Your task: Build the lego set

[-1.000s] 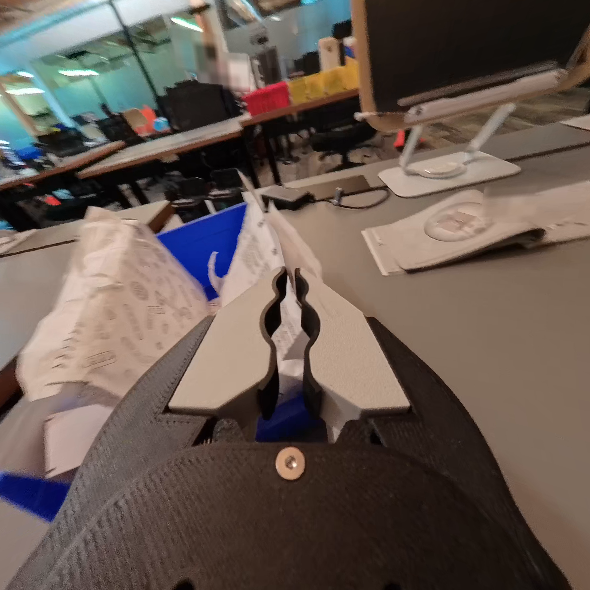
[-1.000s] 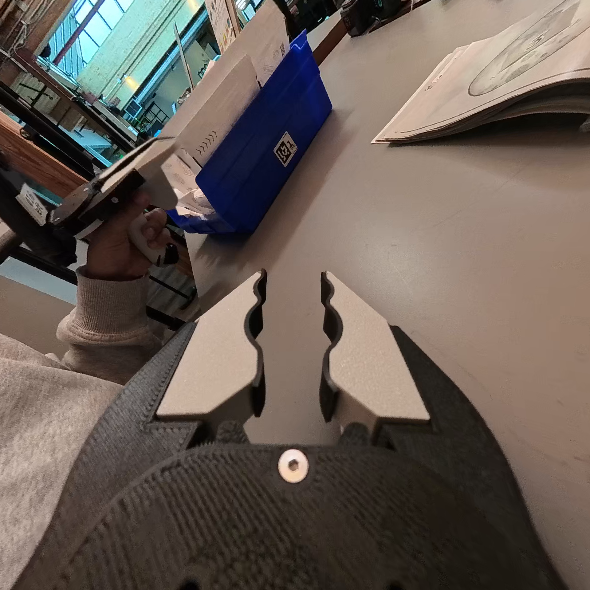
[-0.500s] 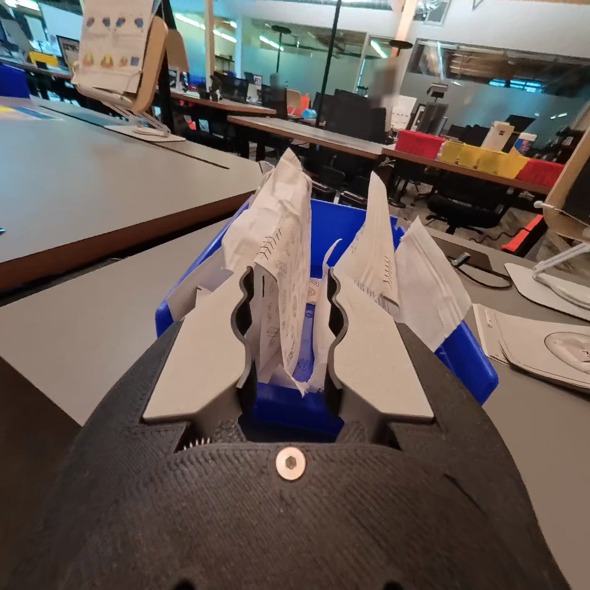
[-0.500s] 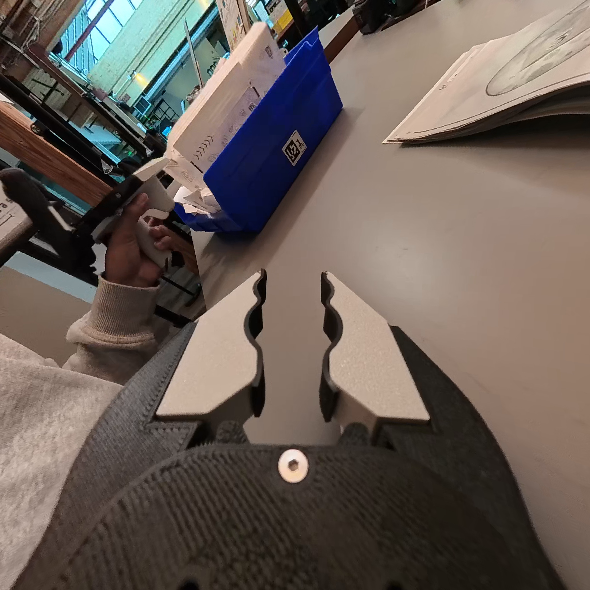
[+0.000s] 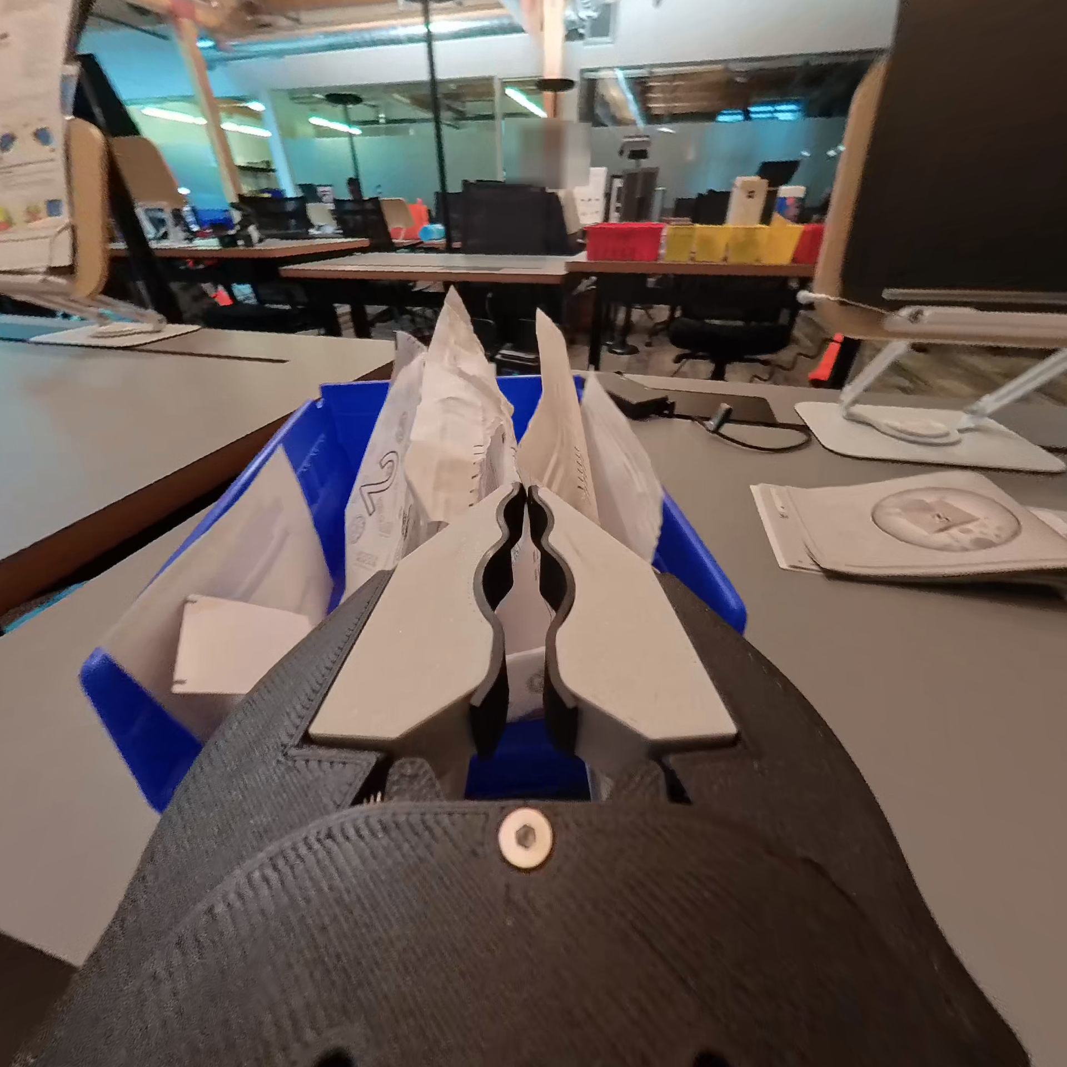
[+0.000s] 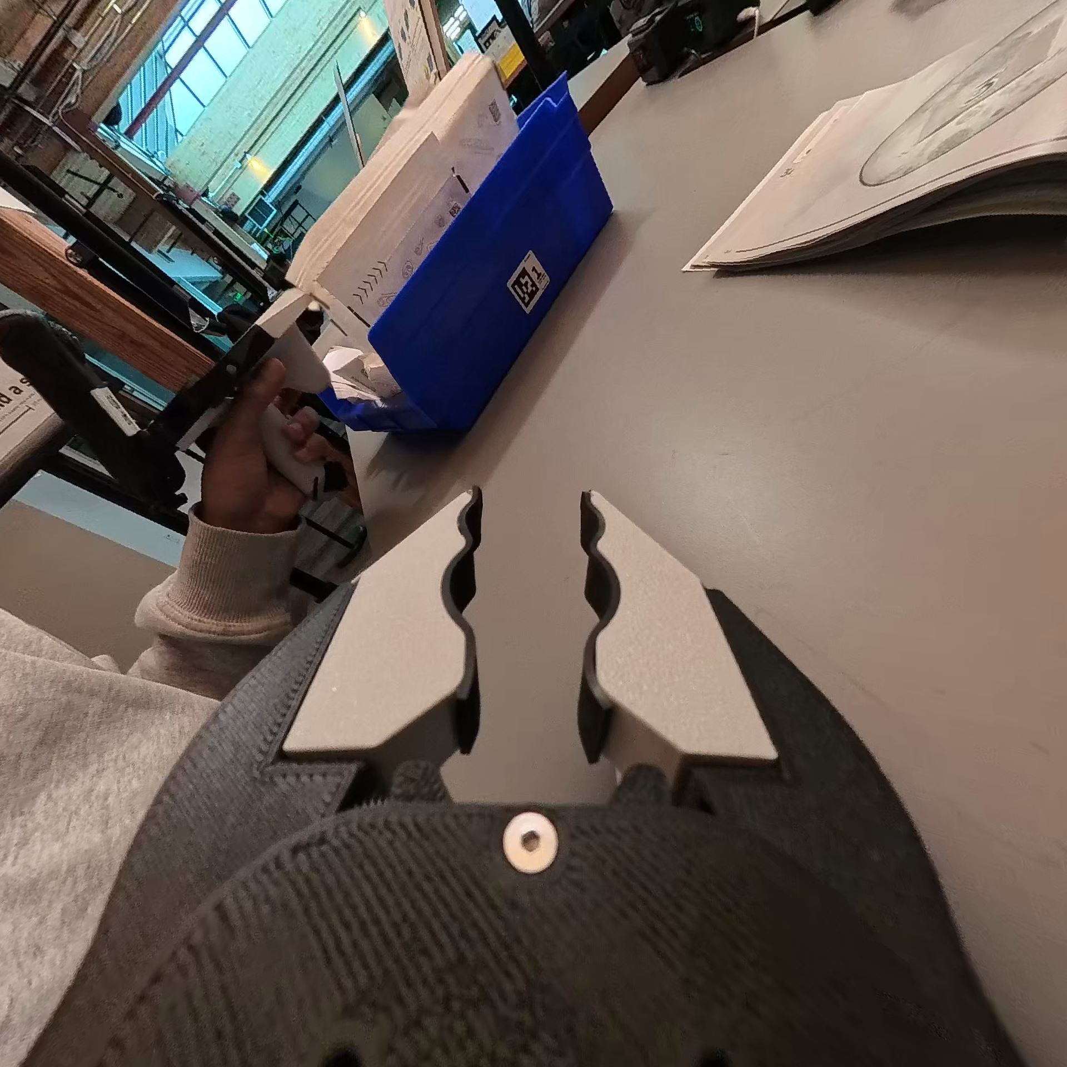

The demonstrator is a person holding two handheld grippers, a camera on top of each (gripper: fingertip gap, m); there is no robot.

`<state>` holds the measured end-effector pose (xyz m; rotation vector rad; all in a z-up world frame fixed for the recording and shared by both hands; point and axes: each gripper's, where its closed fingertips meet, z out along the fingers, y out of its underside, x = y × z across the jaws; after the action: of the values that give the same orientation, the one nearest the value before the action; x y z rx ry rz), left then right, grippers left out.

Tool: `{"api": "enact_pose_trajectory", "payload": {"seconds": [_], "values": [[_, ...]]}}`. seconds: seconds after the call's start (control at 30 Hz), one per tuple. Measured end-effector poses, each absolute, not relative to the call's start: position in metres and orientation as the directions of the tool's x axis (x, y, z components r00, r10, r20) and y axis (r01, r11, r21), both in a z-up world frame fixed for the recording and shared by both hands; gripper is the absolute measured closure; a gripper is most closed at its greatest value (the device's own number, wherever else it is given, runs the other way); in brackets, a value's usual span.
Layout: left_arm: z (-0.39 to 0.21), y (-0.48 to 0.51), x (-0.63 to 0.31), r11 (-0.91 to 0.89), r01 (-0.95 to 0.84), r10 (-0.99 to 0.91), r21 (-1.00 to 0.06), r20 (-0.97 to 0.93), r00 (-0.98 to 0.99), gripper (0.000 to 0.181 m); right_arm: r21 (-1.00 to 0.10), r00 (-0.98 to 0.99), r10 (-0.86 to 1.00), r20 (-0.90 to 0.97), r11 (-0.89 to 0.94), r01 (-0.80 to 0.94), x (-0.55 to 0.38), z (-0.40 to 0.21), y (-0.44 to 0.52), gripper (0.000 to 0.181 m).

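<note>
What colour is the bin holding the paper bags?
Bright blue bin, with a small black-and-white square sticker on its side. The right wrist view shows it best.

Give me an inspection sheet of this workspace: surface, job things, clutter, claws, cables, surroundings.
Surface: grey table, matte.
Job's things: blue bin holding upright white paper bags; booklet lying to its right.
Clutter: grey stand carrying a dark board, far right.
Claws: left claw shut over the bin among the bags, grip unclear; right claw open, empty, over the table.
Cables: black cable behind the bin.
Surroundings: office desks, chairs, red and yellow tubs.
</note>
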<state>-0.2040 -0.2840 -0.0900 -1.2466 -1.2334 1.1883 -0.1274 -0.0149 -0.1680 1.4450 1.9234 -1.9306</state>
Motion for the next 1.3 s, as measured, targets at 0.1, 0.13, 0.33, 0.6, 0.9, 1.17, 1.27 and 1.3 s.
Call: {"api": "enact_pose_trajectory", "payload": {"seconds": [0.1, 0.13, 0.33, 0.6, 0.9, 1.17, 1.27, 1.3], "values": [[-0.093, -0.27, -0.206, -0.092, 0.054, 0.995, -0.994, -0.089, 0.041, 0.181, -0.751, -0.558, 0.547, -0.624, -0.224, 0.621, -0.128, -0.168, -0.015, 0.149], [-0.095, -0.267, -0.207, -0.123, 0.059, 0.992, -0.991, -0.12, 0.049, 0.181, -0.752, -0.558, 0.548, -0.623, -0.224, 0.62, -0.128, -0.168, -0.015, 0.149], [-0.099, -0.258, -0.208, -0.199, 0.077, 0.979, -0.977, -0.195, 0.066, 0.177, -0.753, -0.558, 0.549, -0.622, -0.225, 0.619, -0.128, -0.168, -0.014, 0.149], [-0.079, -0.278, -0.198, -0.147, -0.005, 0.988, -0.989, -0.147, 0.052, 0.166, -0.75, -0.558, 0.546, -0.625, -0.223, 0.623, -0.128, -0.168, -0.015, 0.148], [-0.113, -0.327, -0.209, -0.213, 0.284, 0.977, -0.935, -0.195, 0.092, 0.142, -0.756, -0.563, 0.551, -0.617, -0.213, 0.619, -0.127, -0.169, -0.016, 0.148], [-0.145, -0.308, -0.222, -0.31, 0.414, 0.942, -0.856, -0.218, 0.254, 0.128, -0.751, -0.558, 0.549, -0.622, -0.215, 0.624, -0.125, -0.169, -0.017, 0.148], [-0.143, -0.307, -0.23, -0.308, 0.431, 0.941, -0.848, -0.206, 0.268, 0.127, -0.754, -0.561, 0.551, -0.618, -0.21, 0.623, -0.125, -0.169, -0.018, 0.148], [-0.14, -0.31, -0.233, -0.302, 0.426, 0.945, -0.853, -0.21, 0.249, 0.13, -0.755, -0.562, 0.553, -0.615, -0.207, 0.622, -0.125, -0.169, -0.018, 0.148]]}}
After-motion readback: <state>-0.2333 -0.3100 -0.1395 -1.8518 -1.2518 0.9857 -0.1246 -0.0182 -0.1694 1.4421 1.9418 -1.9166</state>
